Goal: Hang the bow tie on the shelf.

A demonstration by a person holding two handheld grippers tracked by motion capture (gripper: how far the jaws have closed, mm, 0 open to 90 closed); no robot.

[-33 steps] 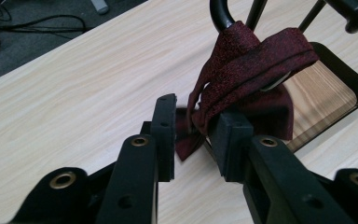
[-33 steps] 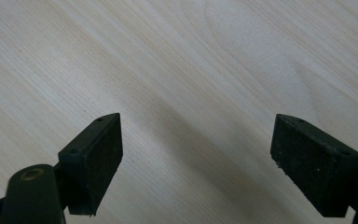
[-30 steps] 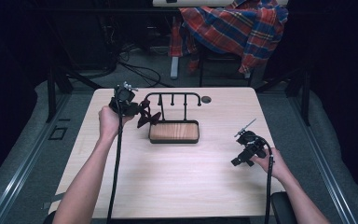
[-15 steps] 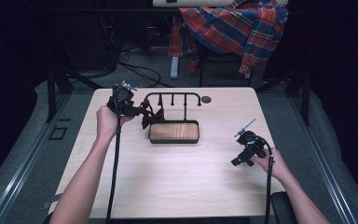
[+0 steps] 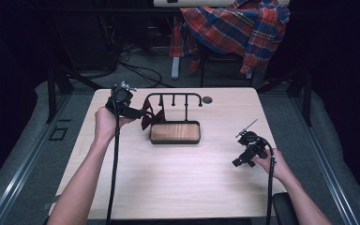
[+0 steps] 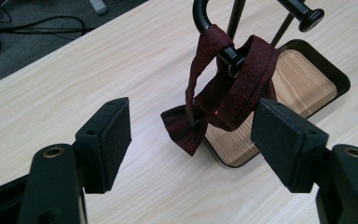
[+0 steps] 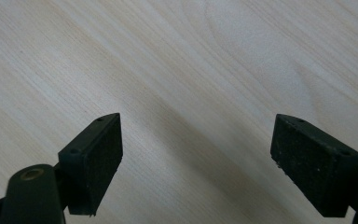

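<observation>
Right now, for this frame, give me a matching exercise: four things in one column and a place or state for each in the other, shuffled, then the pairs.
Things
1. bow tie
2. left tongs
3. right tongs
4. plaid shirt

Places or states
A. open above bare table wood, nothing between the pads
B. draped over a chair behind the table
C. hanging by its strap from a peg of the black rack
D. open beside the rack's wooden tray, jaws just been opening, pads off the cloth

Pairs: 1-C, 2-D, 3-A, 4-B
</observation>
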